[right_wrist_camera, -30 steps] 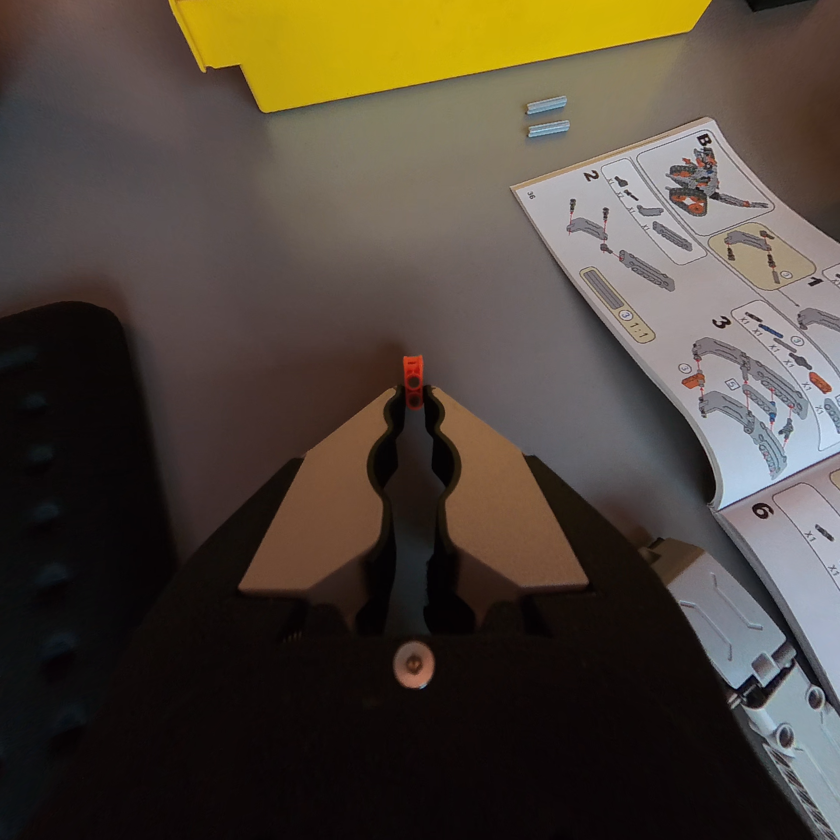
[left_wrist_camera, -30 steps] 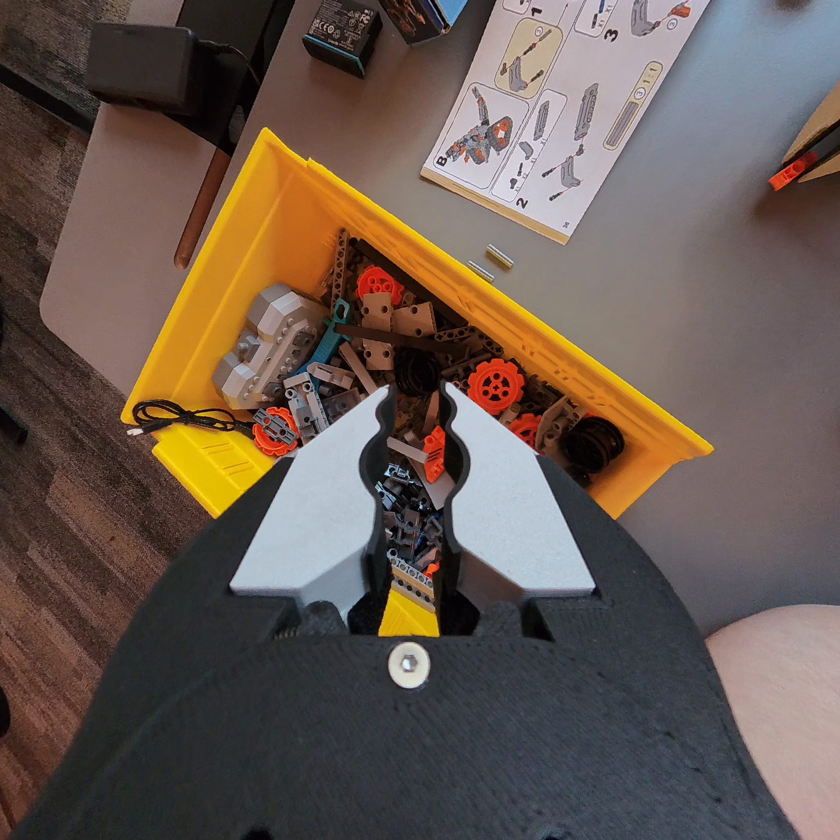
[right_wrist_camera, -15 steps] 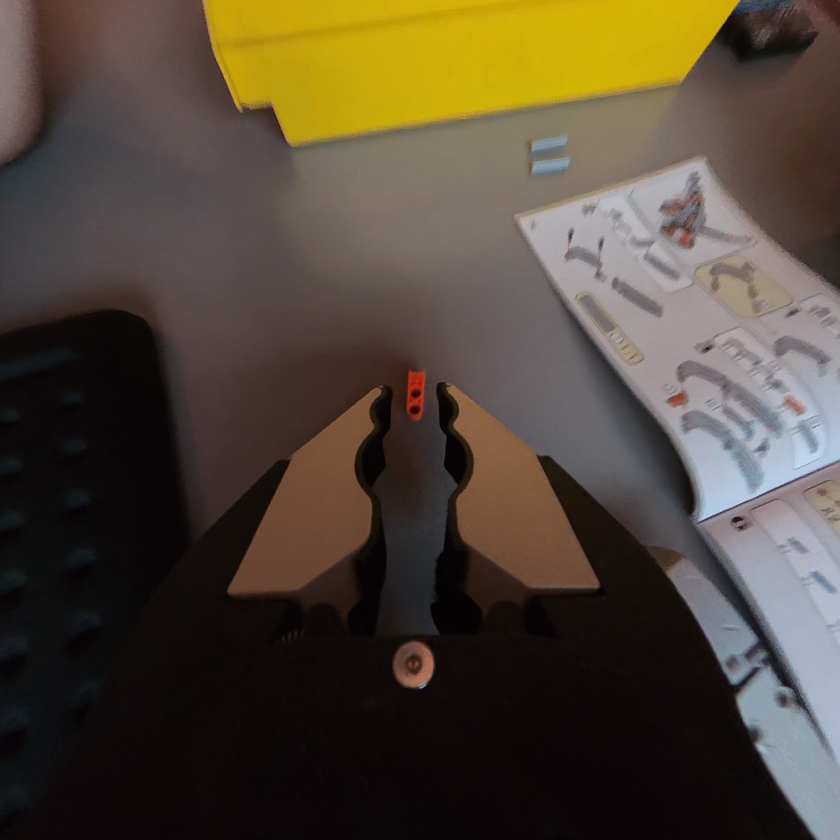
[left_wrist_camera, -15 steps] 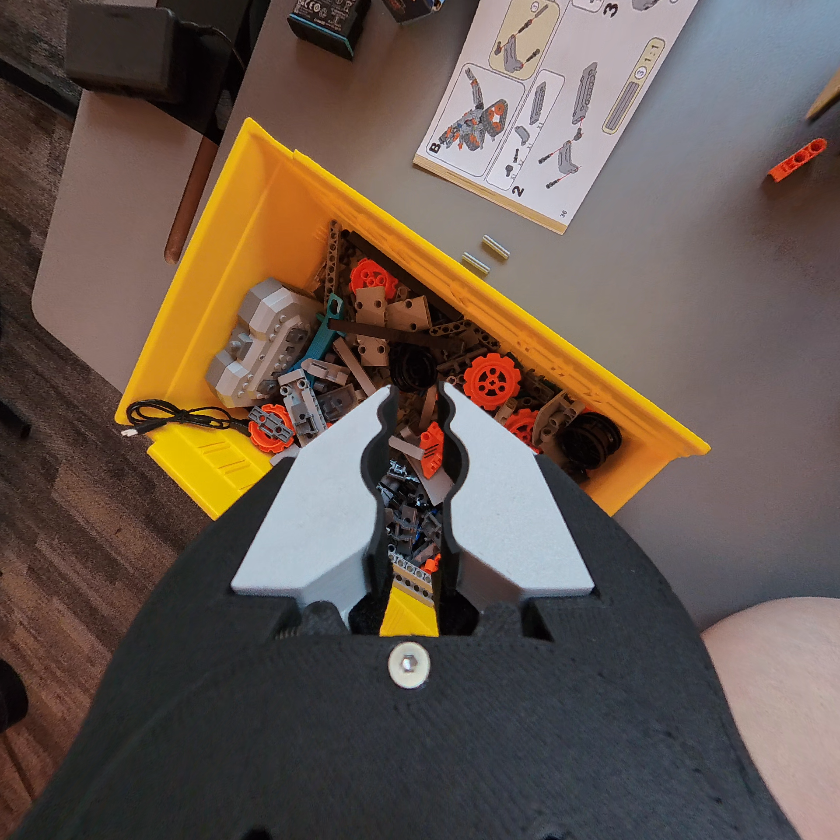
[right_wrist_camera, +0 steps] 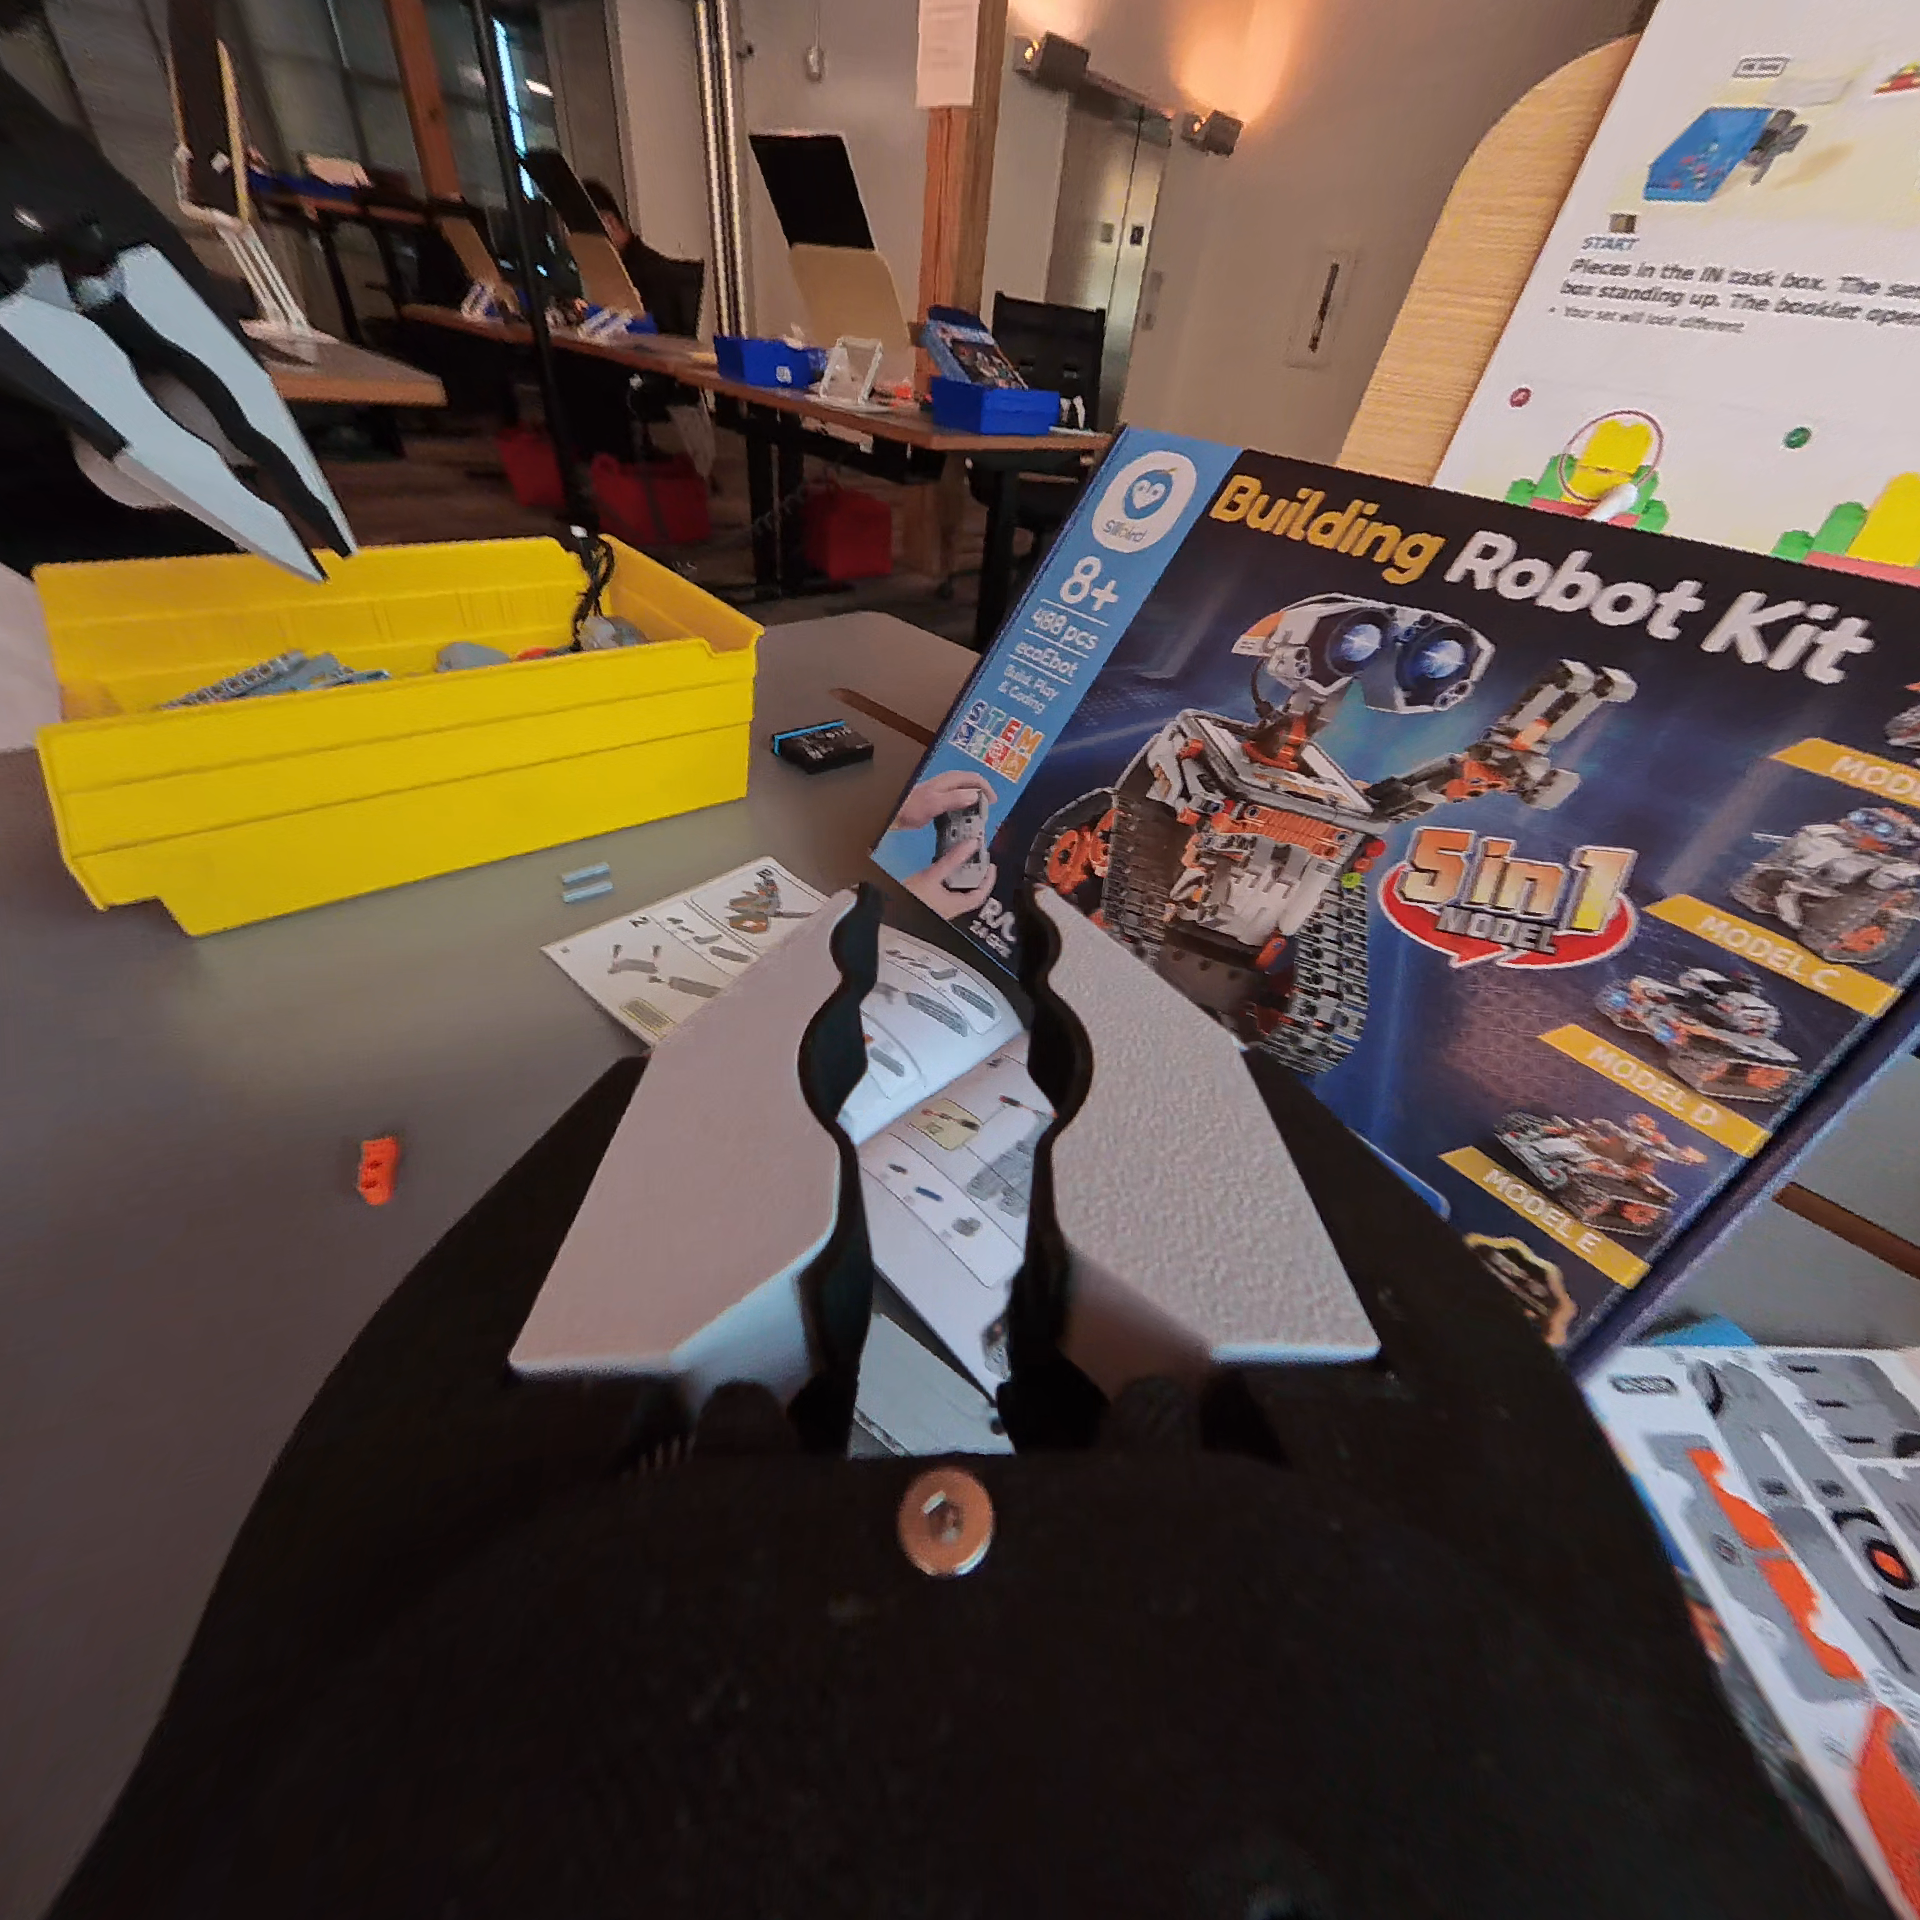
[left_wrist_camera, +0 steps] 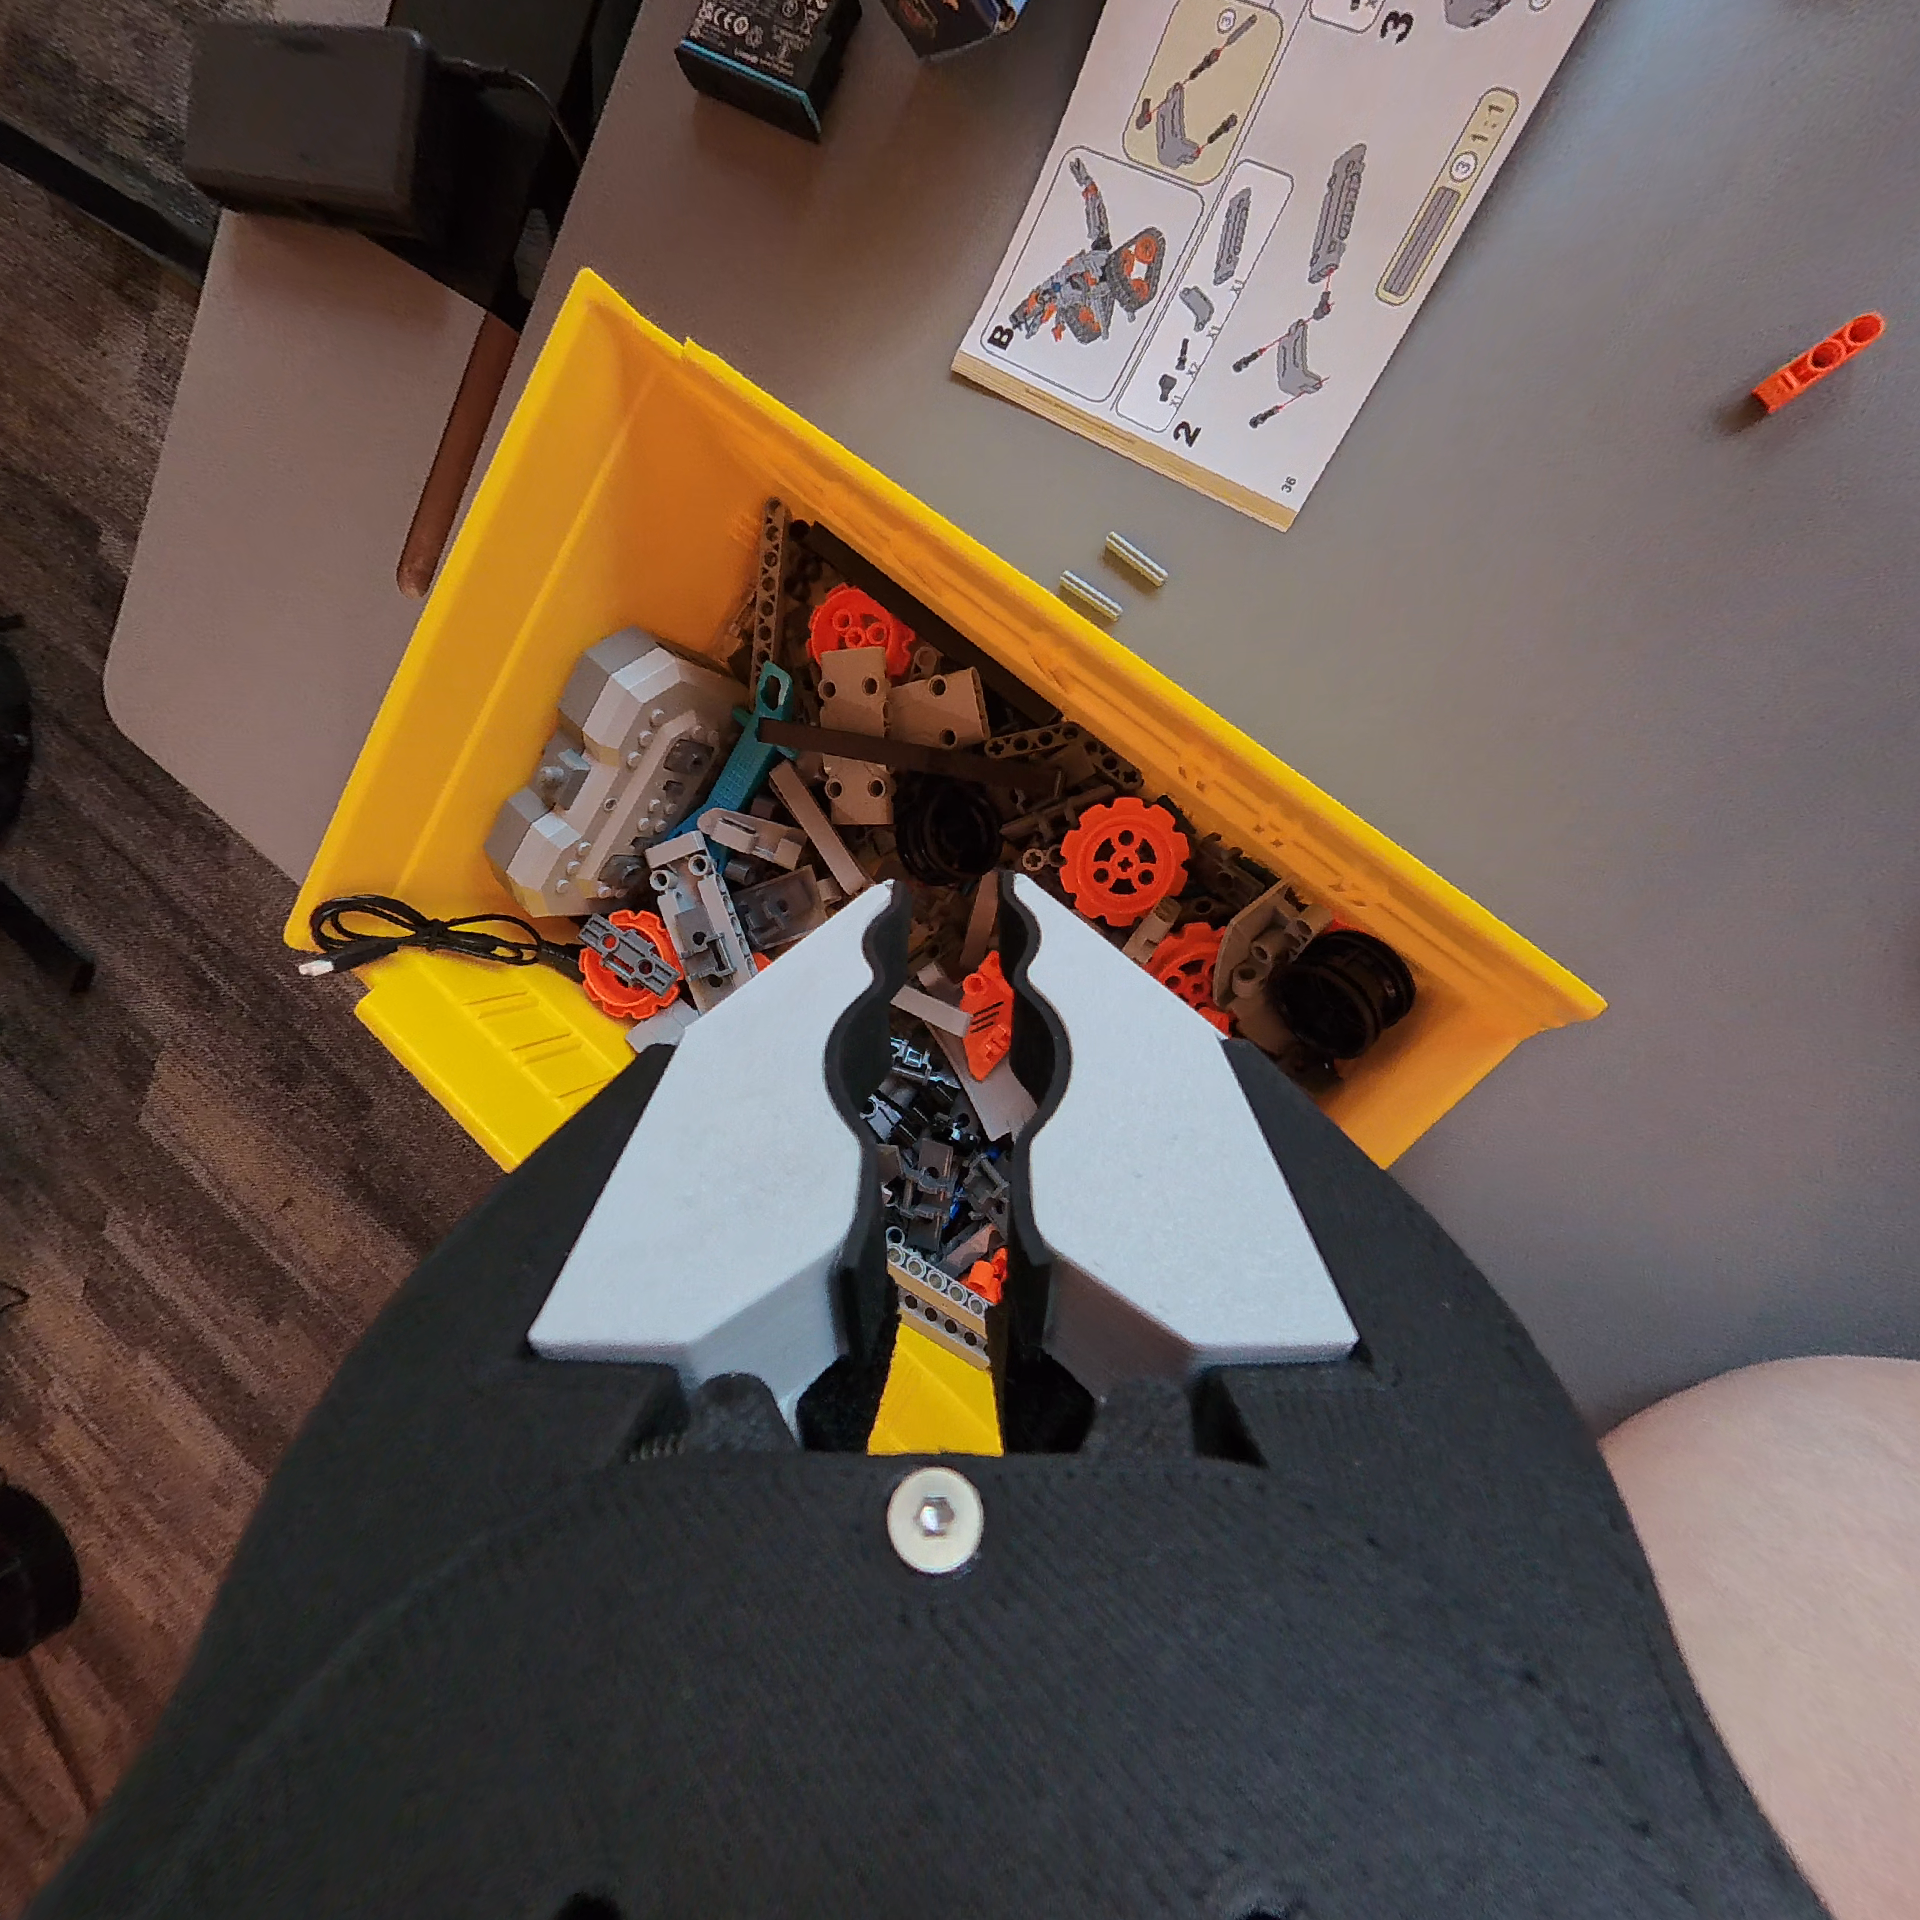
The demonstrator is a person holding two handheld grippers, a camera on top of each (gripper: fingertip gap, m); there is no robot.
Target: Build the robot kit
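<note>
above yellow bin (left_wrist_camera: 582,582), left gripper (left_wrist_camera: 951,899) hovers part-open, empty, over loose bricks. right gripper (right_wrist_camera: 951,914) raised, open, empty; orange brick (right_wrist_camera: 378,1169) near-left on table (right_wrist_camera: 208,1039).

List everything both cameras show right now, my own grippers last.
bin: one, yellow, table's edge, full of grey, black and orange parts
loose beam: one, orange, bare table
short pins: two, grey, beside the bin
instruction booklet: one, white, open
kit box: one, blue, standing upright
small block: one, black, behind the bin
left gripper: above the bin, jaws open, empty
right gripper: over the booklet, jaws open, empty
</note>
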